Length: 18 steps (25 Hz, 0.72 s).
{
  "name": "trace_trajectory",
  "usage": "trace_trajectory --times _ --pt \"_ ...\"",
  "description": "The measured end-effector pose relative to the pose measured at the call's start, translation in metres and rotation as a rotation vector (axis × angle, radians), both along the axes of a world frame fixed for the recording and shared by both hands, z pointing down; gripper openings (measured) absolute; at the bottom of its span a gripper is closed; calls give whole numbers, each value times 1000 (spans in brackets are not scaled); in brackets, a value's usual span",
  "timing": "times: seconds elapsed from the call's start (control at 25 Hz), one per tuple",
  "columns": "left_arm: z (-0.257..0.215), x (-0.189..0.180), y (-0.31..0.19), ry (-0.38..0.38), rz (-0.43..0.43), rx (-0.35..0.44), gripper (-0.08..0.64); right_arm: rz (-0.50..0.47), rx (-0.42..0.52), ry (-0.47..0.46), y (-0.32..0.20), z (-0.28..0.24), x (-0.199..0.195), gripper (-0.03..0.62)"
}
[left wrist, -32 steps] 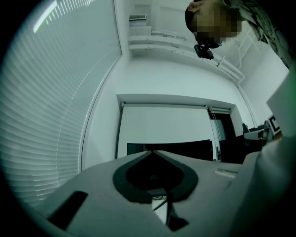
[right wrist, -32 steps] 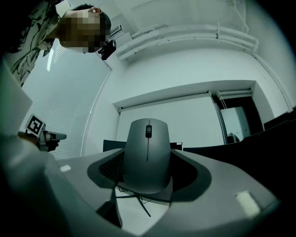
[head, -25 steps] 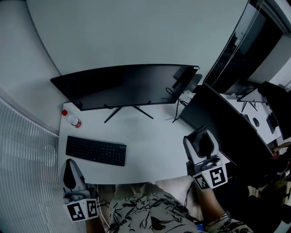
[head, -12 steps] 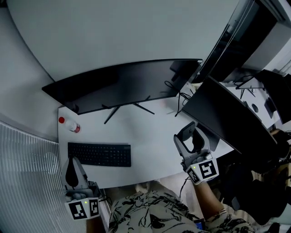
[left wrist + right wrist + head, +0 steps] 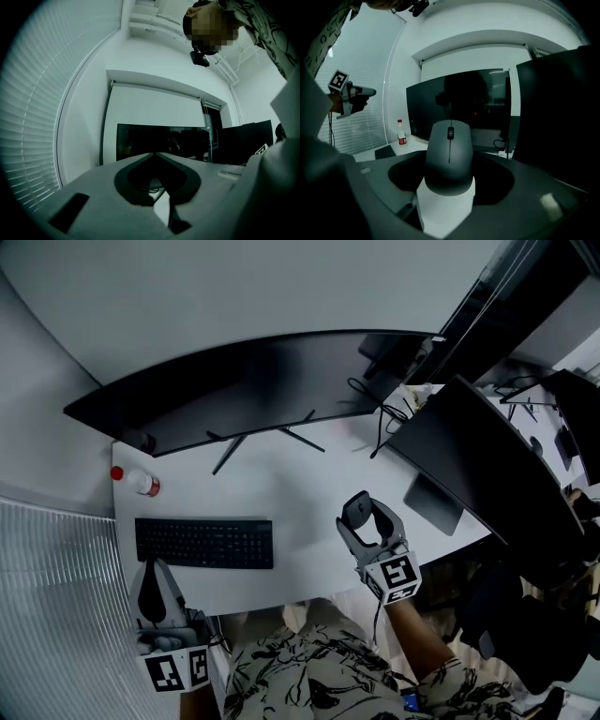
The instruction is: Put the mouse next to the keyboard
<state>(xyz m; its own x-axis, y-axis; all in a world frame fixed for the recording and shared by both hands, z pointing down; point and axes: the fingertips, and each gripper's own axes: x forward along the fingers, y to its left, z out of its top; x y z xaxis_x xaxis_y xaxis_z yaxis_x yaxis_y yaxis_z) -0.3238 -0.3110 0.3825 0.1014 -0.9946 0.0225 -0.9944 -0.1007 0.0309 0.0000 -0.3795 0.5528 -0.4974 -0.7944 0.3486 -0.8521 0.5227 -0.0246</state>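
1. Mouse point(image 5: 357, 511), head view: dark, clamped between the jaws of the right gripper point(image 5: 364, 515) over the near right part of the white desk point(image 5: 300, 479). Whether it touches the desk cannot be told.
   - Keyboard point(image 5: 204, 543): black, flat on the near left part of the desk, well apart from the mouse, with bare desk between them.
   - Left gripper point(image 5: 153, 589): near left, just off the desk's near edge, near the keyboard's near left corner.
   - Curved monitor point(image 5: 234, 395): dark, along the far side of the desk.
   - Second monitor point(image 5: 478, 460): dark, at the right.
   - Bottle point(image 5: 141, 483): red cap, far left, between the keyboard and the curved monitor.
   - Blinds point(image 5: 47, 606): at the left.

2. Left gripper view.
   - Left gripper point(image 5: 154, 154): jaws closed tip to tip, nothing between them.
   - Curved monitor point(image 5: 159, 140): straight ahead, beyond the jaw tips.
   - Blinds point(image 5: 42, 103): at the left.

3. Right gripper view.
   - Mouse point(image 5: 449, 152): grey, gripped on both sides by the right gripper's jaws, scroll wheel on top at the far end, with white desk point(image 5: 445, 206) showing below it.
   - Keyboard point(image 5: 385, 152): far to the left, low on the desk.
   - Bottle point(image 5: 401, 132): upright, just beyond the keyboard.
   - Curved monitor point(image 5: 459, 101): ahead.
   - Second monitor point(image 5: 558, 112): at the right.
   - Left gripper point(image 5: 370, 92): raised at the far left.
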Motion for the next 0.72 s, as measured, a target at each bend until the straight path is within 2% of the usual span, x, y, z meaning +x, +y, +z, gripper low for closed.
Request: trace_trajectory --times 0.32,0.72 --pt "18 4 -5 1 3 -36 3 -73 -121 48 0 73 -31 299" --pt "32 -4 -6 10 -14 -56 5 -146 -330 131 17 153 -56 299"
